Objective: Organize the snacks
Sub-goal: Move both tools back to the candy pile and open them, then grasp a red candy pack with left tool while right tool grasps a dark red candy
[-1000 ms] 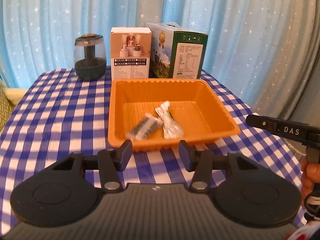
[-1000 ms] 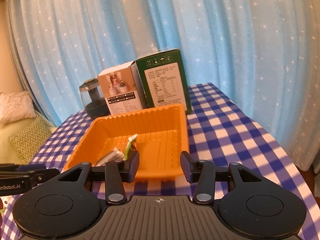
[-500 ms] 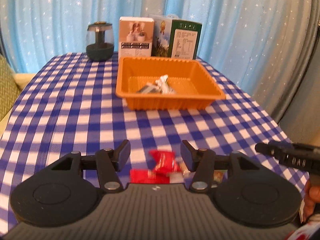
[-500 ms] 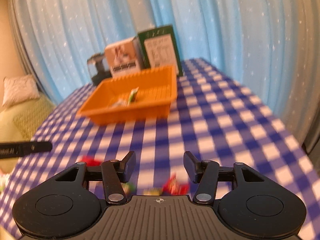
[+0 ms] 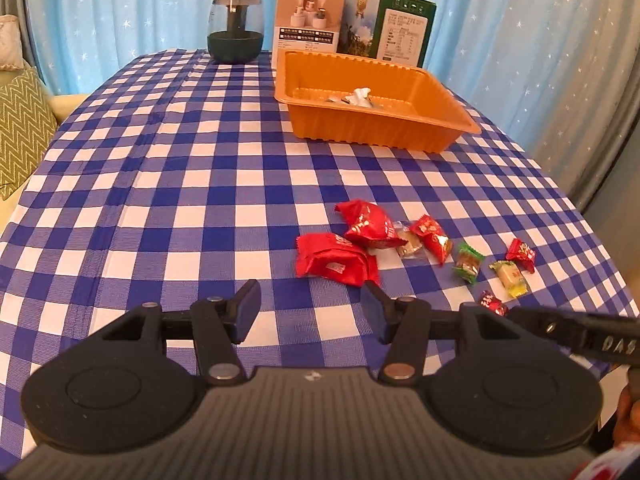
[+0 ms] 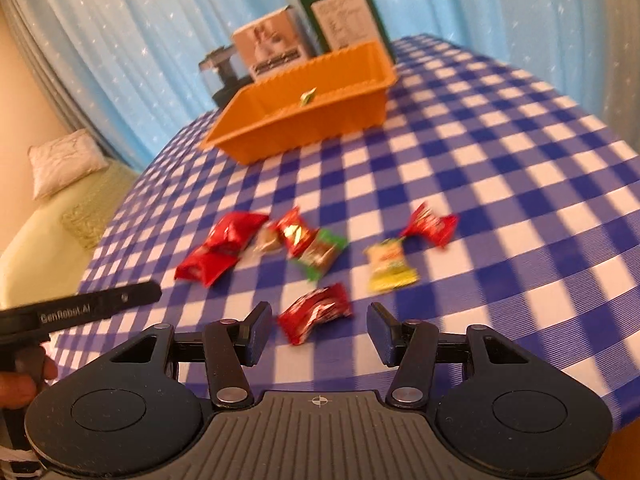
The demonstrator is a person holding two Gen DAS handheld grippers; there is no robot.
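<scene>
Several wrapped snacks lie loose on the checked tablecloth: two large red packs (image 5: 336, 262) (image 6: 218, 252), a small red candy (image 6: 314, 312), a yellow one (image 6: 390, 266) and a green one (image 6: 320, 254). The orange tray (image 5: 372, 120) (image 6: 304, 120) stands farther back and holds two wrapped snacks (image 5: 358, 96). My left gripper (image 5: 310, 308) is open and empty, just short of the large red pack. My right gripper (image 6: 318, 330) is open, with the small red candy lying between its fingertips on the cloth.
Behind the tray stand a white box (image 5: 306, 20), a green box (image 5: 394, 26) and a dark glass jar (image 5: 235, 26). A blue starred curtain hangs behind. A couch with cushions (image 5: 22, 128) is at the left. The table edge runs along the right.
Both grippers have pulled back from the tray toward the near end of the table. The loose snacks have come into view in front of them. Both stay open.
</scene>
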